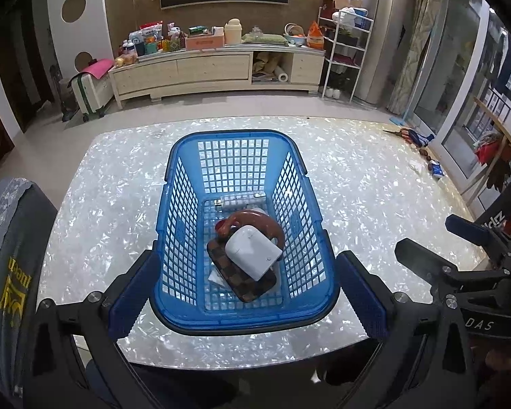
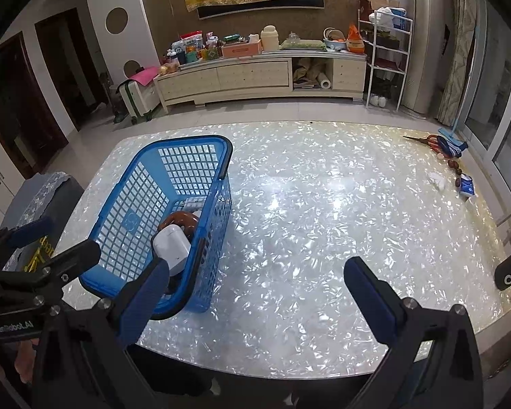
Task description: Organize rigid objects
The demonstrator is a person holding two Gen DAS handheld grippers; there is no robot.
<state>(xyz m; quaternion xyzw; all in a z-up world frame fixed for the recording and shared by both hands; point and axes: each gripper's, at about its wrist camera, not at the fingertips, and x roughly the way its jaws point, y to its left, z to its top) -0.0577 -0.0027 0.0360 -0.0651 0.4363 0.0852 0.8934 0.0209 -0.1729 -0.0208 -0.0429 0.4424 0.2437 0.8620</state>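
A blue plastic basket (image 1: 187, 184) stands on the pearly table, also in the right wrist view (image 2: 126, 214). Inside lie a white box-like device (image 1: 252, 250) on a brown checkered case (image 1: 245, 283), a brown ring (image 1: 255, 220) and a small white-and-metal item (image 1: 242, 201). My left gripper (image 1: 247, 300) is open, its fingers on either side of the basket's near end, empty. My right gripper (image 2: 255, 289) is open and empty over the bare table, right of the basket. The right gripper also shows in the left wrist view (image 1: 436, 235).
Scissors (image 2: 426, 141), a blue-striped item (image 2: 451, 146), small brown pieces (image 2: 454, 167) and a blue packet (image 2: 466, 187) lie at the table's far right edge (image 2: 487, 211). A cloth-covered chair (image 1: 6, 238) stands at the left. A cluttered sideboard (image 1: 214, 64) lines the back wall.
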